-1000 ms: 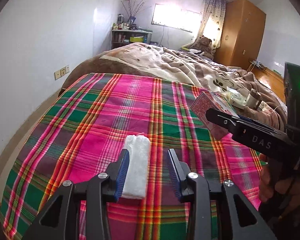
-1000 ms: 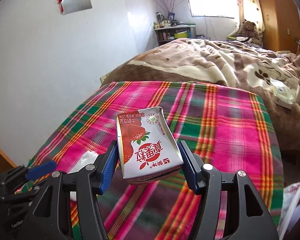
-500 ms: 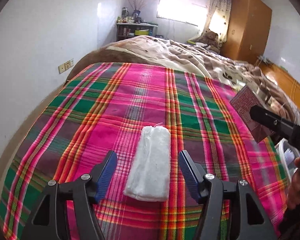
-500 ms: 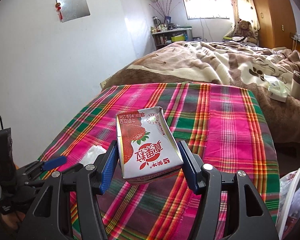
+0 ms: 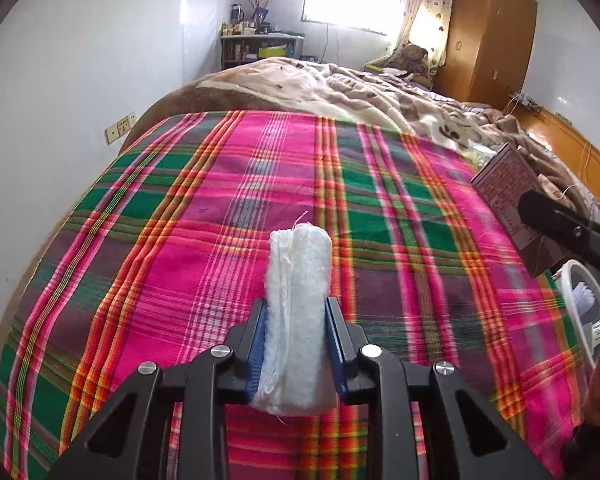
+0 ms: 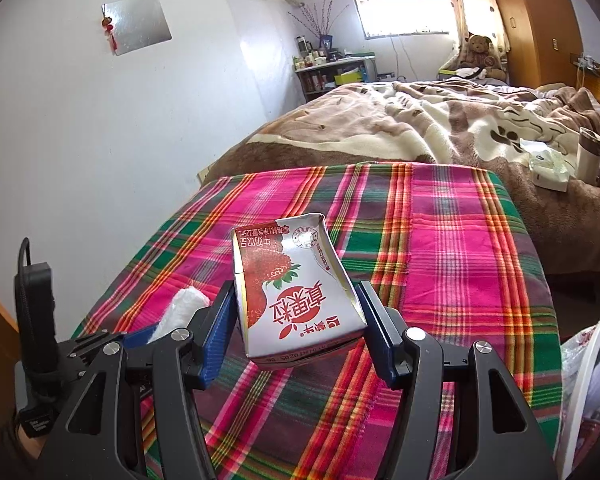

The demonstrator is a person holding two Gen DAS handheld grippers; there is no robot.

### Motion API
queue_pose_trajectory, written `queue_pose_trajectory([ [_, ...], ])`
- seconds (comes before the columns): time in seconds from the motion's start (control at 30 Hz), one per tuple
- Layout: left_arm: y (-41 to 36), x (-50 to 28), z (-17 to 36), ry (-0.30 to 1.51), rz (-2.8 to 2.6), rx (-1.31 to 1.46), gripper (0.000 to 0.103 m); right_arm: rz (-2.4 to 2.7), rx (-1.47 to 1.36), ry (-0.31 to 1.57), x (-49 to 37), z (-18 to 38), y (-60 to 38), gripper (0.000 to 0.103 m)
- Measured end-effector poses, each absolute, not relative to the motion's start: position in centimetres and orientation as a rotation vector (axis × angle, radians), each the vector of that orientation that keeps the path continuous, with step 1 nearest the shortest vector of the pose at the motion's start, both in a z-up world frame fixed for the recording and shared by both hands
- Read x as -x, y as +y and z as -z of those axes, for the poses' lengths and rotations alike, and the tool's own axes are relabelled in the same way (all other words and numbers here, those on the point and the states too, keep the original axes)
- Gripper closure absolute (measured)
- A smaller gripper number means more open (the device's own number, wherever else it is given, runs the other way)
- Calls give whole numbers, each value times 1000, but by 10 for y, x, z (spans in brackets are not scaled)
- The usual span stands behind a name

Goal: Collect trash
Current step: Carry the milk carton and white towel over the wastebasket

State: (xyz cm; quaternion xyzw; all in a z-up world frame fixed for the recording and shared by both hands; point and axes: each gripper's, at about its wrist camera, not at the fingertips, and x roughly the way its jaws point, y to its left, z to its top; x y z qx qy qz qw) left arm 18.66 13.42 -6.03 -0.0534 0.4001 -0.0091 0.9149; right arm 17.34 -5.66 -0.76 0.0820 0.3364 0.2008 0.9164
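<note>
Two pieces secured, none binned: left tool just clamped onto white wad, right tool gripping milk carton; bin waiting alongside.

Bright daylight from the blown-out window, strong fisheye bending, dark vignetted corners, slight motion blur.

left gripper jaws just closed, clamping white tissue wad
</note>
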Motion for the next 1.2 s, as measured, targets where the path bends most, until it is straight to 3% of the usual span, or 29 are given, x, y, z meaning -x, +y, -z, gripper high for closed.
queue_pose_trajectory([
  [0.67, 62, -126, -12, 659, 164, 64, 75, -305, -214, 570, -106, -27, -118, 43],
  [1.2, -24, -102, -38, 592, 320, 11, 75, -123, -247, 486, -65, -39, -188, 43],
])
